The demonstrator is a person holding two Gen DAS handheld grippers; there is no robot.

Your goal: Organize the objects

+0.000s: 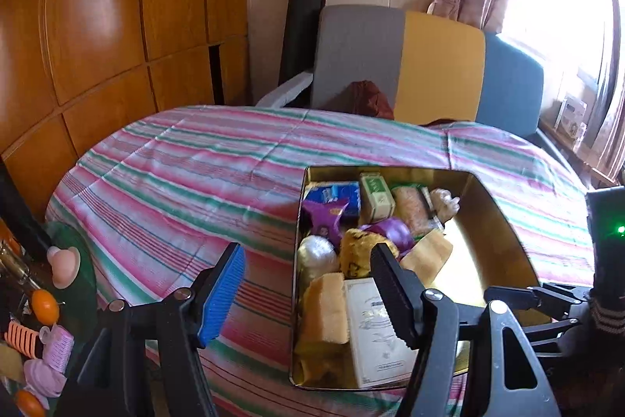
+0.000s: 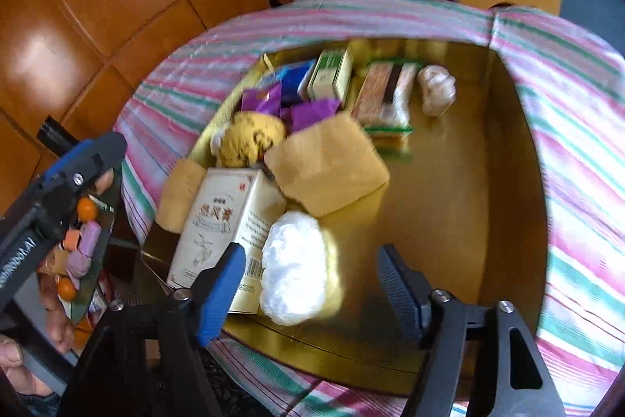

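A gold box (image 2: 468, 182) stands on the striped cloth (image 1: 175, 190), holding several items. Among them are a yellow sponge (image 2: 328, 167), a white carton (image 2: 218, 221), a green carton (image 2: 330, 73), purple packets (image 2: 312, 112) and a white plastic bundle (image 2: 293, 268). My right gripper (image 2: 312, 255) is open over the box's near end. The white bundle lies between its fingers, close to the blue left pad and apart from the right one. My left gripper (image 1: 308, 256) is open above the box's left wall (image 1: 299, 260), with nothing held.
A green tray (image 1: 84, 284) with orange balls (image 1: 45, 305) and pink rollers (image 1: 58, 342) sits at the left, off the cloth. A grey, yellow and blue chair back (image 1: 429, 65) stands behind the table. Wooden panels (image 1: 97, 26) fill the left. A hand (image 2: 15, 358) grips the left tool.
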